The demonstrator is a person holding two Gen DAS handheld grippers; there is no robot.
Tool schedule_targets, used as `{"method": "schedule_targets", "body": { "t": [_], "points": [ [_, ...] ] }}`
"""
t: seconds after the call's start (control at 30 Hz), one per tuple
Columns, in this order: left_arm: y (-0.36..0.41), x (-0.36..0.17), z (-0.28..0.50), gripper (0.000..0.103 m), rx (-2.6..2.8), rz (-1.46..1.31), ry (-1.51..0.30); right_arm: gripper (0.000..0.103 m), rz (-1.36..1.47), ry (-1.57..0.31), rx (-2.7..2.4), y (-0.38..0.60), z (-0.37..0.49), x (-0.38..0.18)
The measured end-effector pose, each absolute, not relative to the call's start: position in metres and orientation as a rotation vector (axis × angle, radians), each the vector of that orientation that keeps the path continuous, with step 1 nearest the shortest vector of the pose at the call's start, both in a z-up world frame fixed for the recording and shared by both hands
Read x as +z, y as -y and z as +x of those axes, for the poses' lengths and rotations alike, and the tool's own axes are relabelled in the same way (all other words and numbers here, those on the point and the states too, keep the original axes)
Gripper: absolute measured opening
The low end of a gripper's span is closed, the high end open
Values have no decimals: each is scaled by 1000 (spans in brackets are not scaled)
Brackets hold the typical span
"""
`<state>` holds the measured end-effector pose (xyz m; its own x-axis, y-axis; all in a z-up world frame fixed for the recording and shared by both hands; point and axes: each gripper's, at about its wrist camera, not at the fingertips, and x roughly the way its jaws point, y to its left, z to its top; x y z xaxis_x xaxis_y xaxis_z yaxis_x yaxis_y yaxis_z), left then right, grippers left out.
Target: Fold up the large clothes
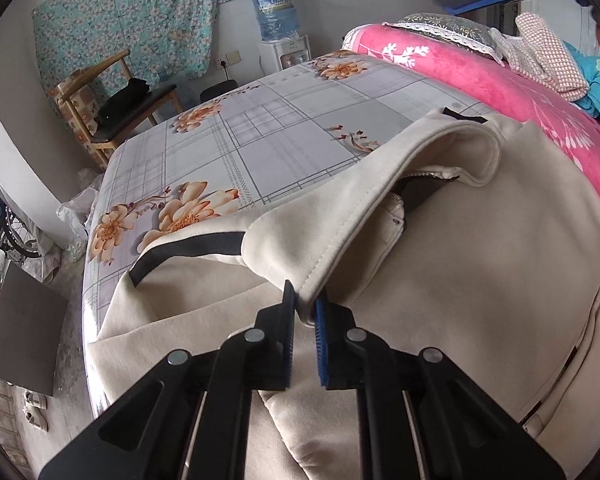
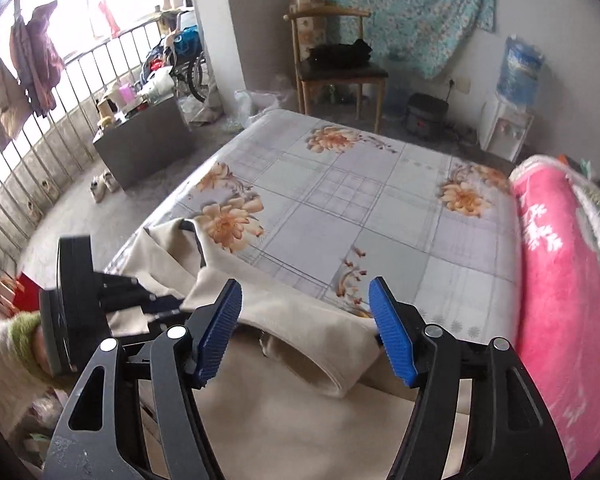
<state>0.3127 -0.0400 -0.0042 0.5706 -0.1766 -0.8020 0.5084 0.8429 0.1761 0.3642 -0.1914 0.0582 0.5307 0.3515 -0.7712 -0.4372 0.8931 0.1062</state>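
Note:
A large cream jacket (image 1: 472, 280) with black trim lies on the near part of the bed, its collar and zip showing. My left gripper (image 1: 306, 302) is shut on a stitched edge of a flap of the jacket, which is lifted and folded over. In the right wrist view the same jacket (image 2: 284, 424) spreads under my right gripper (image 2: 306, 294), which hangs open above a curled fold with nothing between its blue pads (image 2: 392, 344). The left gripper's body (image 2: 80, 300) shows at the left of that view, held by a hand in a green and white sleeve (image 2: 8, 344).
The bed's floral checked sheet (image 2: 340, 200) stretches beyond the jacket. A rolled pink blanket (image 2: 552, 280) and pillows line the right side. Past the bed stand a wooden chair (image 2: 336, 64), a water dispenser (image 2: 512, 120), a grey cabinet (image 2: 140, 144) and a railing (image 2: 40, 128).

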Motion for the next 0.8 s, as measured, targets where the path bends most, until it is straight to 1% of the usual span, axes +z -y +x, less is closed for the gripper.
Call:
{"method": "schedule_targets", "body": {
  "t": [0.03,0.07,0.13,0.17,0.2,0.3,0.33,0.37,0.4,0.5,0.6,0.7,0.8],
  "points": [
    [40,-4,312,9,-418,415,-875,42,-69,-936,475,187,375,49],
    [39,-4,310,9,-421,413,-872,38,-36,-986,475,183,386,36],
    [37,-4,310,9,-424,404,-873,24,17,-1079,485,175,397,9],
    [35,-3,311,9,-425,391,-881,21,35,-1114,488,171,393,-1],
    [32,-2,312,12,-431,371,-894,17,46,-1147,497,168,391,-14],
    [17,4,317,14,-459,280,-973,17,18,-1168,521,161,371,-34],
    [10,7,317,15,-469,244,-996,17,9,-1159,520,160,366,-36],
    [2,11,317,19,-477,209,-1009,17,11,-1152,521,161,362,-37],
    [-6,15,315,20,-486,175,-1017,17,22,-1148,522,163,359,-37],
    [-32,32,310,20,-520,52,-1014,17,65,-1142,524,168,355,-39],
    [-51,49,314,20,-533,-98,-972,17,74,-1127,519,169,350,-39],
    [-45,55,330,20,-525,-169,-953,17,64,-1104,506,166,349,-42],
    [-17,51,345,19,-581,-209,-968,17,69,-1093,494,167,346,-44]
  ]
}}
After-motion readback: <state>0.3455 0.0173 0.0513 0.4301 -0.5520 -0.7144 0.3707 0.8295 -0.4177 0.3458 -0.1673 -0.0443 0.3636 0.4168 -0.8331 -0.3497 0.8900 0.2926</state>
